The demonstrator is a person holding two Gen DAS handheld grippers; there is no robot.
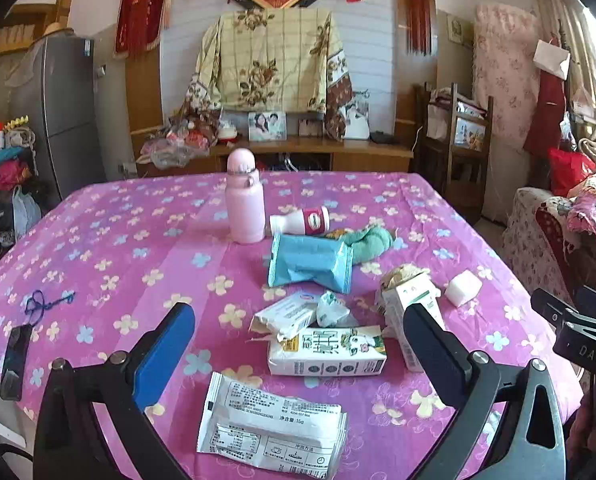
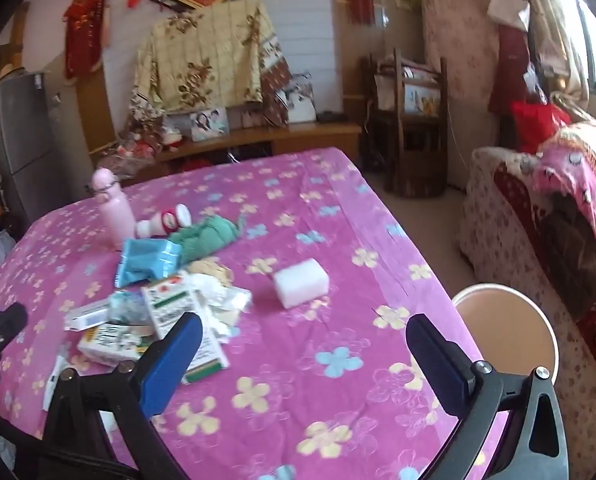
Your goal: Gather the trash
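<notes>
Trash lies on a pink flowered tablecloth. In the left wrist view a white foil wrapper lies nearest, then a flattened milk carton, a torn white box, an upright small carton, a blue wrapper and a tipped yogurt bottle. My left gripper is open and empty above the wrapper and carton. My right gripper is open and empty over bare cloth, right of the trash pile. A white foam block lies ahead of it.
A pink thermos stands at mid-table beside a green cloth. A black remote lies at the left edge. A round stool stands off the table's right edge, with a covered sofa beyond.
</notes>
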